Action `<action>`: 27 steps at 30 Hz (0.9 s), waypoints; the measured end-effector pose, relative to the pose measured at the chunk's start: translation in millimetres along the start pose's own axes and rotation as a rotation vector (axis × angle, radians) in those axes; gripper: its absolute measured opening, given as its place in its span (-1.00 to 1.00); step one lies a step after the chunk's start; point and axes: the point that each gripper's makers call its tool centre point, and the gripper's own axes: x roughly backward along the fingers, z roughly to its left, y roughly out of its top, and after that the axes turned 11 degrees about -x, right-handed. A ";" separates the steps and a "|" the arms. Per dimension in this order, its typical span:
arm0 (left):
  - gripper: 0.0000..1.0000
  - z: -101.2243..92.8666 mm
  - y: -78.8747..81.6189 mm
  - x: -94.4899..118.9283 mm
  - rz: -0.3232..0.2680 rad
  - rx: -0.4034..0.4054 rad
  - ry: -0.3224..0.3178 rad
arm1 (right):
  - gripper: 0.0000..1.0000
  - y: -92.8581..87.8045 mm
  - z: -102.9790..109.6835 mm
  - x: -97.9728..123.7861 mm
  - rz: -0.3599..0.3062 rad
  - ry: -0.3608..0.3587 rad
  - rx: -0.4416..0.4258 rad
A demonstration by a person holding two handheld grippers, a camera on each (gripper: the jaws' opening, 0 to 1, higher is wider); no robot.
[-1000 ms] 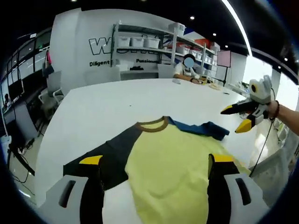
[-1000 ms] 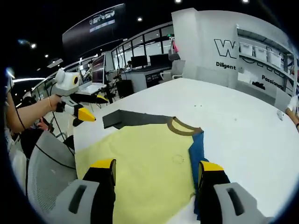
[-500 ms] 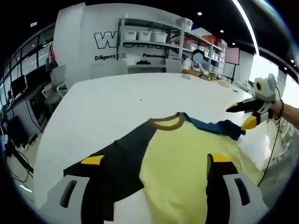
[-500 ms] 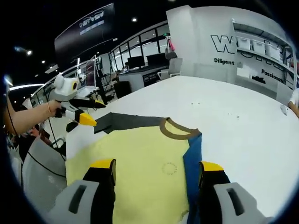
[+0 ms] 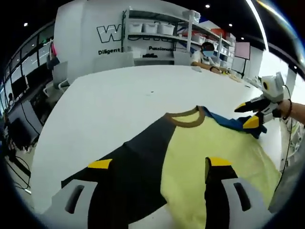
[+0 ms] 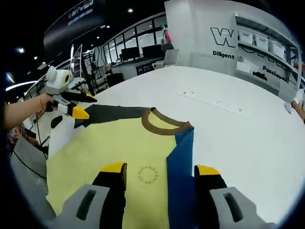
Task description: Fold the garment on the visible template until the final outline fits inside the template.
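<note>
I hover my left gripper [image 5: 159,164] and right gripper [image 6: 160,168], both released, over the flat garment [image 6: 119,152], ready to grasp each sleeve.

Wide bare white table [image 5: 109,100] across the upper left and centre of the left gripper view, open for passage right up to the shirt [image 5: 200,157] collar. In the right gripper view, bare surface along the whole right side, beyond the blue sleeve. Right hand-held gripper [image 5: 251,114] hanging over the blue sleeve at mid right; left hand-held gripper [image 6: 76,106] over the dark sleeve at mid left. Shelves [image 5: 157,28] well beyond the far edge.
</note>
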 end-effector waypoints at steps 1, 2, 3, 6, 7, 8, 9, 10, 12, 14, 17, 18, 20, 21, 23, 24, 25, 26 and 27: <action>0.63 3.3 -4.1 -6.7 0.017 -0.010 0.013 | 0.05 -0.5 -3.0 -4.5 0.002 -0.001 -0.015; 0.60 5.3 -5.9 -9.8 0.026 -0.007 0.019 | 0.04 -0.9 -5.1 -7.1 0.004 -0.005 -0.019; 0.56 6.6 -6.3 -12.5 0.025 -0.003 0.019 | 0.04 -1.1 -6.6 -9.6 0.004 -0.007 -0.020; 0.54 8.2 -6.0 -20.9 0.012 0.052 0.005 | -0.02 -0.8 -10.2 -17.2 0.004 -0.011 -0.019; 0.54 14.1 -7.1 -25.7 0.018 0.040 0.032 | -0.04 -0.4 -11.3 -20.6 0.006 -0.015 -0.019; 0.50 15.4 -7.8 -27.6 0.023 0.031 0.035 | -0.06 0.1 -13.0 -23.9 0.005 -0.021 -0.017; 0.46 16.6 -8.6 -30.2 0.031 0.031 0.035 | -0.08 0.7 -14.5 -26.2 0.005 -0.027 -0.014; 0.42 19.8 -9.2 -33.4 0.035 0.033 0.047 | -0.11 1.5 -15.5 -28.2 0.001 -0.030 -0.014; 0.32 21.1 -8.2 -38.3 0.029 0.042 0.044 | -0.17 4.6 -18.0 -33.9 -0.008 -0.039 -0.014; 0.27 20.1 -7.0 -43.0 0.014 0.053 0.037 | -0.23 5.0 -18.5 -37.7 -0.007 -0.042 -0.006; 0.19 22.9 -15.2 -50.2 0.060 0.023 0.060 | -0.32 4.0 -23.4 -42.9 0.001 -0.065 0.014; 0.11 23.5 -16.1 -51.3 0.066 0.017 0.066 | -0.36 4.2 -24.5 -44.6 -0.002 -0.070 0.014; -0.02 22.9 -14.3 -52.8 0.054 0.023 0.073 | -0.46 4.0 -25.9 -47.6 -0.004 -0.077 0.014; -0.04 24.1 -14.9 -53.9 0.057 0.031 0.081 | -0.45 3.7 -26.5 -48.1 -0.002 -0.081 0.015; -0.05 28.7 -16.8 -58.4 0.065 0.036 0.100 | -0.45 1.5 -28.2 -51.2 0.013 -0.091 0.024; -0.10 31.1 -17.6 -59.7 0.071 0.037 0.108 | -0.49 1.3 -28.5 -51.3 0.014 -0.094 0.026; -0.22 34.4 -17.2 -59.6 0.068 0.039 0.125 | -0.54 0.2 -29.8 -51.7 0.020 -0.103 0.042; -0.32 36.0 -14.7 -60.1 0.050 0.037 0.129 | -0.56 -0.5 -31.6 -52.4 0.020 -0.112 0.047; -0.40 37.5 -16.2 -60.9 0.056 0.052 0.129 | -0.59 0.2 -32.7 -52.4 0.015 -0.119 0.051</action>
